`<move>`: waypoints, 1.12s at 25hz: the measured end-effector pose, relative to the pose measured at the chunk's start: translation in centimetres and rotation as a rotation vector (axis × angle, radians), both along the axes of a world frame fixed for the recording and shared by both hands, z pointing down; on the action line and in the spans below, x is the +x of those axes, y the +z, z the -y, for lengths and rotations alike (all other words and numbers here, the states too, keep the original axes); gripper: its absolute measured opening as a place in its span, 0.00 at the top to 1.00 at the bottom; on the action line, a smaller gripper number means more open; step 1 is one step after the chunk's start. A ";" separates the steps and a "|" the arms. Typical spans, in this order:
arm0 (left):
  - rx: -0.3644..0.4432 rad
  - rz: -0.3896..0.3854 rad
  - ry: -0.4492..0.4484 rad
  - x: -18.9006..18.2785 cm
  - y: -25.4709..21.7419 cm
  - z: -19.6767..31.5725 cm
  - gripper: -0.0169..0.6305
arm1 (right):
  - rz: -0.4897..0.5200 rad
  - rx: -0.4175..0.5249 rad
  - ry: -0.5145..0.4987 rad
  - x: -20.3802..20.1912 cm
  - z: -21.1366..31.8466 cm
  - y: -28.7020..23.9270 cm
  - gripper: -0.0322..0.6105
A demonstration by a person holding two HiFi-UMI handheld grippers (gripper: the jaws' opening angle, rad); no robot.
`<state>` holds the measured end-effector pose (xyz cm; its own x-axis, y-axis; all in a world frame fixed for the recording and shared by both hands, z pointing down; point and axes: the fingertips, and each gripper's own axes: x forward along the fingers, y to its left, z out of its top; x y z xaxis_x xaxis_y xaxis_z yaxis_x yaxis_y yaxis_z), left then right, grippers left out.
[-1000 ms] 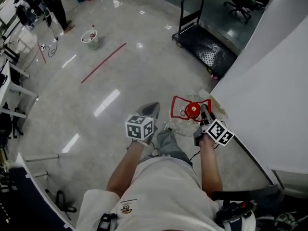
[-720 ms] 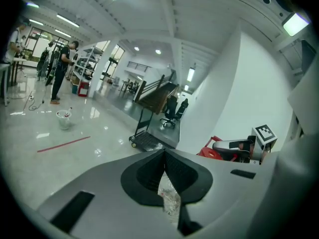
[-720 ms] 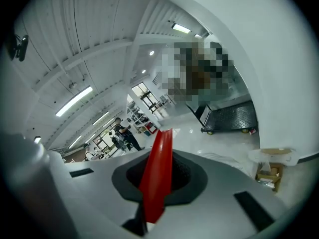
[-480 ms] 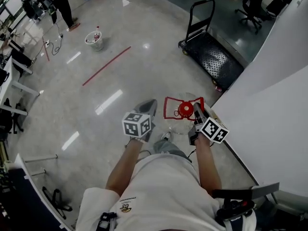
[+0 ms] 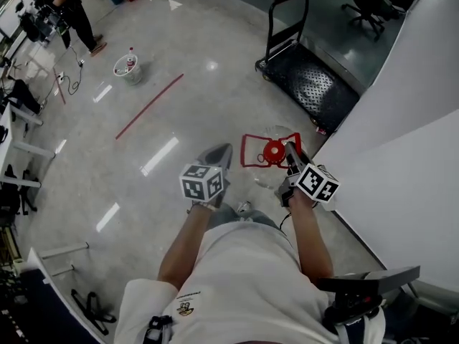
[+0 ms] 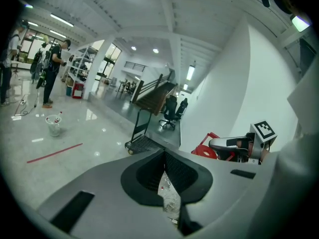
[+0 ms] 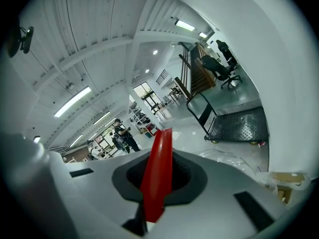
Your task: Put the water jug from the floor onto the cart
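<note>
Head view: right gripper (image 5: 288, 150) pinches the red handle (image 5: 259, 151) of the clear plastic water jug (image 5: 275, 176), apparently lifted; left gripper (image 5: 224, 151) pressed together, empty; black flatbed cart (image 5: 310, 79) ahead, not yet loaded.

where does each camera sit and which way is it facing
Head view: on the person's head, facing steeply down; shows torso, forearms, left gripper, right gripper, water jug.
Left gripper view: on the left gripper, looking along its closed jaws toward the cart; right gripper shows at right.
Right gripper view: on the right gripper, looking along jaws clamped on the jug's red handle.
Shared: all three show the cart.
</note>
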<state>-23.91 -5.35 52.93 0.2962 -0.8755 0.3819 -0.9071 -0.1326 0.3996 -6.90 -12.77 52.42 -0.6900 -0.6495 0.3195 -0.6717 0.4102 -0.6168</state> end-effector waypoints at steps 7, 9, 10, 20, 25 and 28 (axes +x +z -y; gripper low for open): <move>-0.007 0.009 0.032 1.1 0.4 4.7 0.97 | -0.007 -0.018 0.058 2.6 3.7 1.2 0.89; -0.012 0.007 0.042 1.1 0.6 6.3 0.97 | -0.011 -0.035 0.078 3.1 4.8 1.6 0.89; -0.014 0.006 0.047 0.9 0.7 7.1 0.97 | -0.011 -0.038 0.086 3.0 5.5 1.9 0.89; -0.029 -0.004 0.135 -1.8 2.6 18.5 0.97 | -0.022 -0.082 0.215 2.3 13.6 4.7 0.89; -0.043 -0.001 0.201 -2.8 2.6 25.7 0.97 | -0.020 -0.079 0.282 1.5 19.7 4.0 0.89; -0.042 -0.005 0.244 -3.0 2.2 29.7 0.97 | -0.018 -0.064 0.317 1.1 23.2 3.3 0.89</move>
